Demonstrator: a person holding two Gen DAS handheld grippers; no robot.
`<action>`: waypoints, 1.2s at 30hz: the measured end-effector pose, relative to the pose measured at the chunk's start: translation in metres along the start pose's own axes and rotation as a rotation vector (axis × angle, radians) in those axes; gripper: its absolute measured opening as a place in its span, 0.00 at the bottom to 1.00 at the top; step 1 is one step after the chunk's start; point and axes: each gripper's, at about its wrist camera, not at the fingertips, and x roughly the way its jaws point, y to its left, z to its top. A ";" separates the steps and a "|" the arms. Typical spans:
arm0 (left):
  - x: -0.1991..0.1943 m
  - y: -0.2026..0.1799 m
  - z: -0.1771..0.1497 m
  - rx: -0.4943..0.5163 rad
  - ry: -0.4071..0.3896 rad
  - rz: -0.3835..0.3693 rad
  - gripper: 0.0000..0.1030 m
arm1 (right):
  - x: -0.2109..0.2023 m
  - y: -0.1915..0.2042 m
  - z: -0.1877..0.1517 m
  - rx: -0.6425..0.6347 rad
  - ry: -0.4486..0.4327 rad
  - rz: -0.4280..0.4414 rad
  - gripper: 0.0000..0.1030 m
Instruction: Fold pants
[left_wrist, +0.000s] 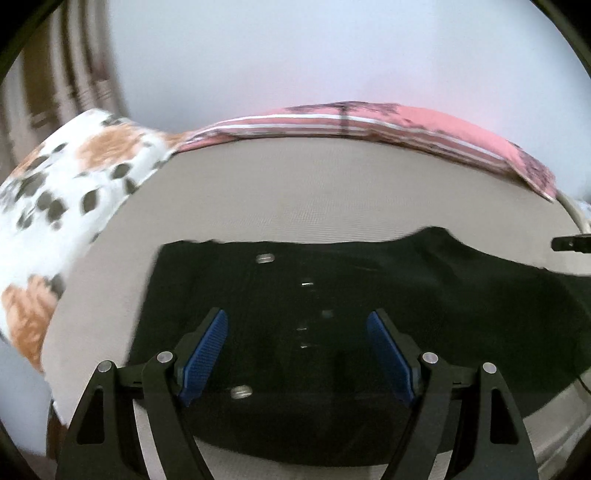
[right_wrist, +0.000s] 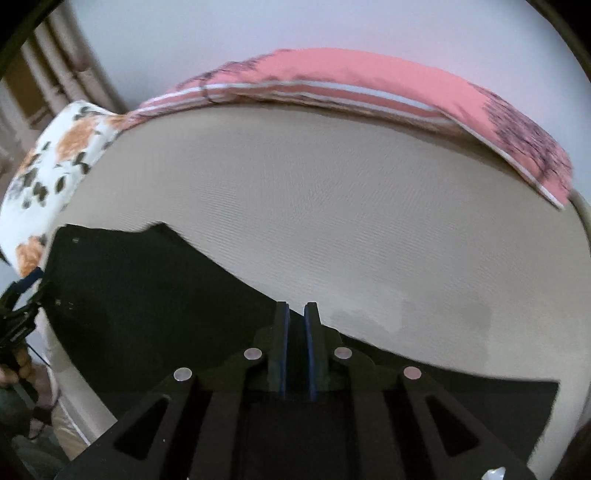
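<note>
Clearly the pair of black fabric pants (left_wrist: 332, 295) is spread flat on the beige ribbed mattress (right_wrist: 332, 221) so that both tools can reach it from the near edge, the waist end with its metal buttons (left_wrist: 265, 258) squared up under one tool and the legs running off toward the other. The left gripper (left_wrist: 297, 350) hovers over the waist with its blue-padded fingers (left_wrist: 207, 354) spread wide apart and nothing between them; the button fly runs straight out ahead between the two fingers, and the far waist corner lies ahead and a little to its left. It seems held like that to line up a grasp on the waistband before any fold. The right gripper (right_wrist: 296, 354) has its fingers drawn close together, with a narrow dark gap between the blue pads; I cannot tell whether a pinch of cloth sits in that gap. Its tips sit right at the far edge of the pant leg, with the black cloth below and to its left, and the hem end off to its right. Beyond both tools, well apart from the pants, a pink striped pillow (right_wrist: 369, 85) lies along the far side, and a white floral pillow (left_wrist: 55, 192) sits ahead to the left.
</note>
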 end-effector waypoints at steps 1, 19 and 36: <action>0.002 -0.007 0.001 0.014 0.006 -0.017 0.76 | -0.001 -0.005 -0.004 0.012 0.003 -0.008 0.09; 0.085 -0.105 0.037 0.116 0.157 -0.147 0.76 | 0.035 -0.030 -0.037 0.060 0.054 -0.075 0.18; 0.055 -0.050 0.027 -0.027 0.125 -0.129 0.76 | -0.027 -0.154 -0.059 0.328 0.036 0.153 0.29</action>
